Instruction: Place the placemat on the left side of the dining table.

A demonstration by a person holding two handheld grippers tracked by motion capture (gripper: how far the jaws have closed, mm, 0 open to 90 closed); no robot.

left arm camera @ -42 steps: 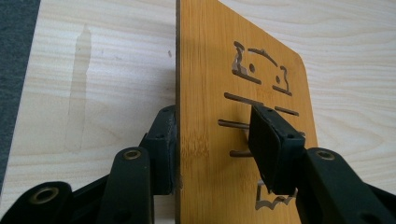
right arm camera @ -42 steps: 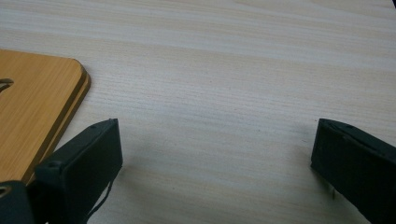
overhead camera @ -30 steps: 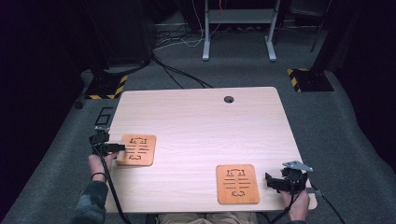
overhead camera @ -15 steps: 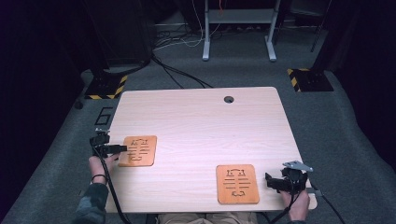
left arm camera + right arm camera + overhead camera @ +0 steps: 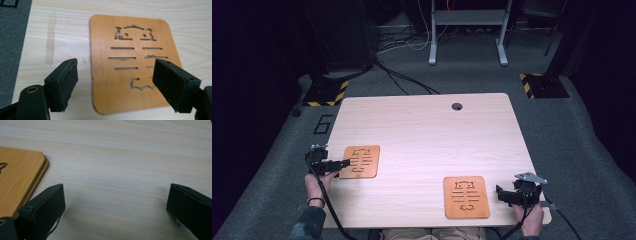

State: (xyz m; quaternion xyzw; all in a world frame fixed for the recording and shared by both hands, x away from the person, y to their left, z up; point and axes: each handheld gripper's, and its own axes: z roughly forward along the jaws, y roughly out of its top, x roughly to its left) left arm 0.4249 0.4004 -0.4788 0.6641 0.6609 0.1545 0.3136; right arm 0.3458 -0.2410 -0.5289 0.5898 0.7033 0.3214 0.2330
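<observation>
- Pale wood-grain table [image 5: 427, 140], with a small round dark hole [image 5: 456, 106] near its far edge, carries two orange-brown wooden boards with slots cut through them.
- The left board [image 5: 359, 161] lies flat near the table's left edge; in the left gripper view it shows a figure-like cut-out at the top, rows of short slots, and another cut-out at the bottom.
- The right board [image 5: 466, 196] lies flat near the front edge, right of centre, well apart from the other.
- The left gripper [image 5: 343, 163], held in the person's left hand [image 5: 318, 181], points at the left board; its tip reaches that board's near-left edge.
- In its own view the left gripper's jaws stand wide apart (nothing between them), one over bare table, the other over the board's lower right part.
- The right gripper [image 5: 499, 194], in the right hand [image 5: 530, 220], sits just beside the right board's right edge, topped by a grey plate [image 5: 530, 177].
- Its jaws are spread too, over bare table, the board's rounded corner just beside one of them.
- Grey carpet [image 5: 572, 130] surrounds the table.
</observation>
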